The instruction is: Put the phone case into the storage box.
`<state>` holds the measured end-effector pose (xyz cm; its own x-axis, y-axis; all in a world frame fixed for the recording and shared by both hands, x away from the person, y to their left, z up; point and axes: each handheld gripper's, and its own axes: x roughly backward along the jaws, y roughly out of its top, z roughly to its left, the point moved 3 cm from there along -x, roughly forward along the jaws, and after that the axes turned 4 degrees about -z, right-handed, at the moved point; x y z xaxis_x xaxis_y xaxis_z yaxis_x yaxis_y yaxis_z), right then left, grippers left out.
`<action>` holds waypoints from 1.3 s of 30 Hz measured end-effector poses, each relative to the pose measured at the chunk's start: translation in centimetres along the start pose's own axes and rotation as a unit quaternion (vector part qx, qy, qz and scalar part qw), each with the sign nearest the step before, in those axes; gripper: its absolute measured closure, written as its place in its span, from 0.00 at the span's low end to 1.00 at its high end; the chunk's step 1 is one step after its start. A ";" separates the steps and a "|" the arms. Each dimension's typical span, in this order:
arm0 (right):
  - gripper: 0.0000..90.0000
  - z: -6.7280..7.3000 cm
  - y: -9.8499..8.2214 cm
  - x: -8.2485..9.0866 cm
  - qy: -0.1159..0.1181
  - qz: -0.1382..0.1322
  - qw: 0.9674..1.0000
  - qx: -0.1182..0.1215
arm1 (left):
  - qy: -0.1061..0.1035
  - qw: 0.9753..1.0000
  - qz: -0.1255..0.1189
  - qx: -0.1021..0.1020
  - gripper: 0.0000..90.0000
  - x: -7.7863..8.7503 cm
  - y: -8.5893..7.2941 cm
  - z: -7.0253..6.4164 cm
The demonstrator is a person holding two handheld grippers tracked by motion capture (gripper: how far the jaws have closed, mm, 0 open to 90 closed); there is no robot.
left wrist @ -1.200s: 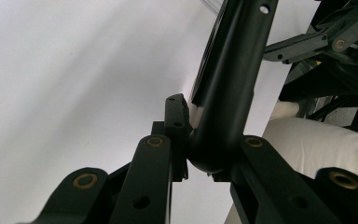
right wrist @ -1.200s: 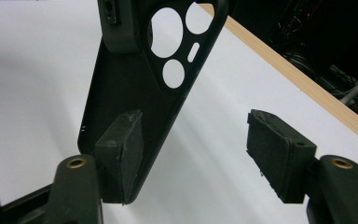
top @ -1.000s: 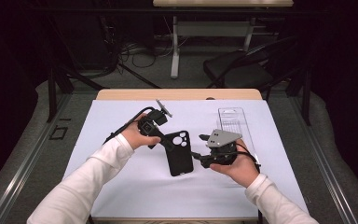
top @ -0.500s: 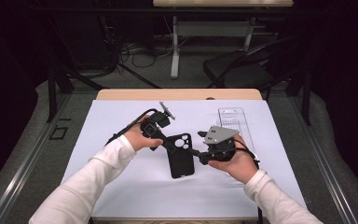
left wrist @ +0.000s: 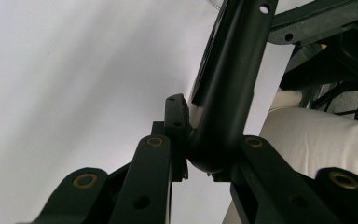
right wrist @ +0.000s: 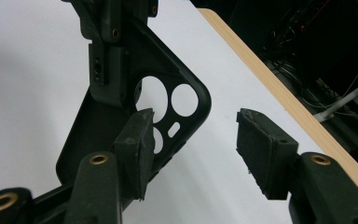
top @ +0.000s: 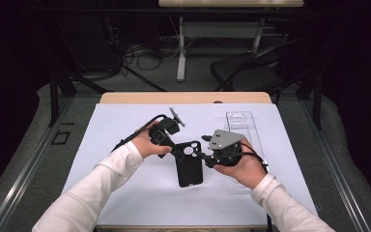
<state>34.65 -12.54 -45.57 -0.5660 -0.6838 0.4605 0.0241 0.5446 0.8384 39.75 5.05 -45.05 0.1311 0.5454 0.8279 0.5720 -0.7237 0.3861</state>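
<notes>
The left gripper is clamped on the top corner of a black phone case, near the middle of the white table cover. The left gripper view shows what the high view cannot: the case's rounded rim pinched edge-on between the two black jaws, with a white sleeve behind it. The right gripper has its jaws standing apart, nothing between them; in its own view the case sits just beyond its left jaw, with the other gripper's jaw gripping it from above. The case is matte black, with round camera cut-outs at its upper end and its hollow inside facing up. In the high view both hands come in from below in white sleeves, the right hand holding its gripper beside the case's upper right edge. A clear plastic tray lies behind that hand.
</notes>
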 end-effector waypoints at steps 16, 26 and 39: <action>0.69 0.2 0.7 0.2 -0.007 0.016 1.000 0.025 | 0.006 1.000 0.014 -0.009 0.90 -0.6 0.4 -0.5; 0.79 0.3 0.9 0.3 -0.011 0.027 0.999 0.043 | 0.011 1.000 0.020 -0.010 0.90 -0.8 0.5 -0.6; 0.86 0.6 1.0 0.1 -0.008 0.034 0.998 0.050 | 0.012 1.000 0.023 -0.010 0.90 -1.0 0.5 -0.6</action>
<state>34.14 -11.82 -44.86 -0.5789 -0.6368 0.5093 -0.0194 0.6352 0.7721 39.37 3.89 -45.42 0.1373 0.5013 0.8543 0.5488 -0.7565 0.3557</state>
